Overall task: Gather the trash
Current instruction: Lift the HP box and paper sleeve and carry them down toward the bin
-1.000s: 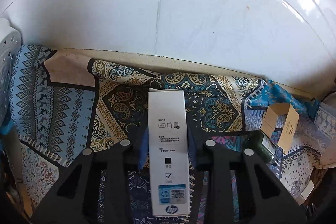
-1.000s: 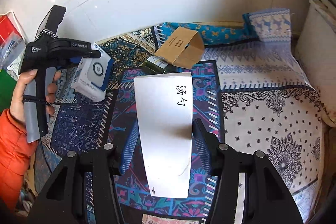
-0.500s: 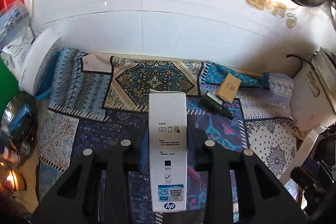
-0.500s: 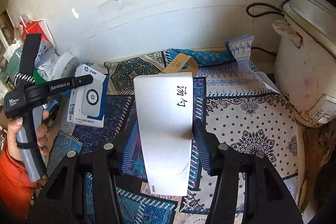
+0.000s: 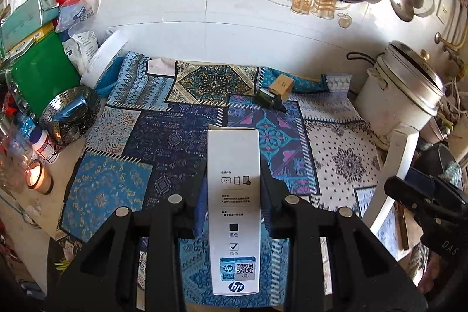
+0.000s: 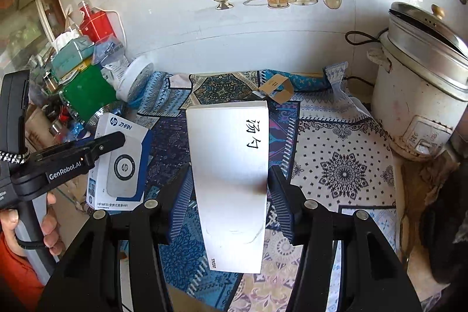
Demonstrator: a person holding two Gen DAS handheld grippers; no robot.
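Two cartons are held, one in each pair of tongs, both lifted clear of the tabletop. The left tongs (image 5: 232,189) are closed on a narrow white HP box (image 5: 233,212), pads pressed against its two long sides; its HP logo and QR label face the camera. The right tongs (image 6: 229,189) are clamped on a wider plain white box (image 6: 229,174) bearing handwritten black characters, gripped across its width.

Below both lies a patterned blue patchwork cloth (image 5: 163,142) covering the tabletop (image 5: 70,148). Near the cloth's back edge rest an open brown cardboard sleeve (image 5: 281,84) and, touching it, a dark green bottle (image 5: 267,101) lying on its side. A white rice cooker (image 6: 418,95) stands at the right edge. Along the left edge: a perforated steel basket (image 5: 70,116), a lit candle in a glass (image 5: 36,176), a green container (image 5: 38,75). A person's hand (image 6: 46,220) in an orange sleeve grips the left handle.
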